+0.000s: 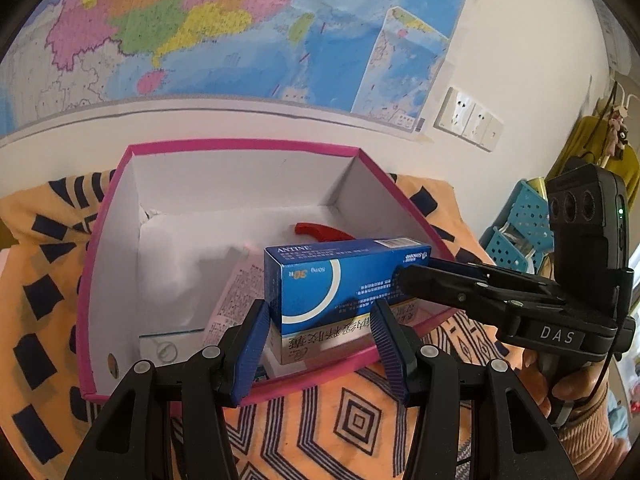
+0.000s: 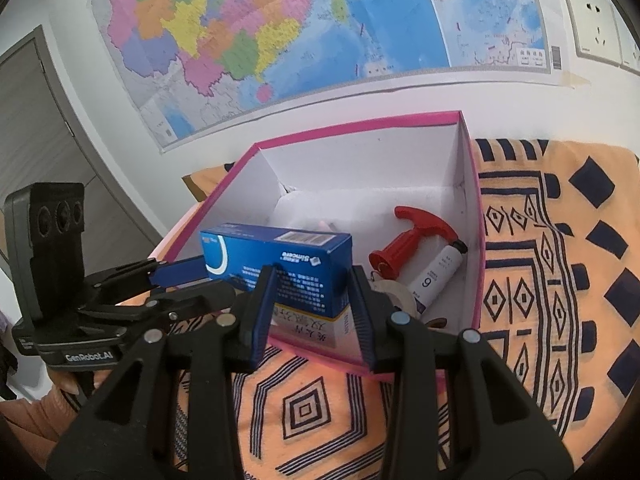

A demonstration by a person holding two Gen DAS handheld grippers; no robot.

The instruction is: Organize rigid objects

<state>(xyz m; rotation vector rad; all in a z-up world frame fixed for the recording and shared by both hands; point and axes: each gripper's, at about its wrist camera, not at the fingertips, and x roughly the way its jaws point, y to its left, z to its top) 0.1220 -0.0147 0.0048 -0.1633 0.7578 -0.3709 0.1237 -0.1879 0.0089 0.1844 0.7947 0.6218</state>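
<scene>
A: Over the near rim of the pink box (image 1: 224,148), the stacked blue carton (image 1: 340,280) and silver carton (image 1: 324,340) hang. The left gripper (image 1: 320,344) is clamped on one end, the right gripper (image 2: 312,312) on the other.

B: Right wrist view adds a red handled tool (image 2: 408,240) and white tube (image 2: 436,272) inside the box. The left barely shows the tool.

A: Orange patterned cloth (image 2: 540,280) lies beneath the box.

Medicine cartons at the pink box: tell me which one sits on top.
The blue carton labelled ANTINE sits on top; both grippers' fingers flank the stack. The silver-and-yellow carton lies underneath it, over the pink box's near rim.
</scene>
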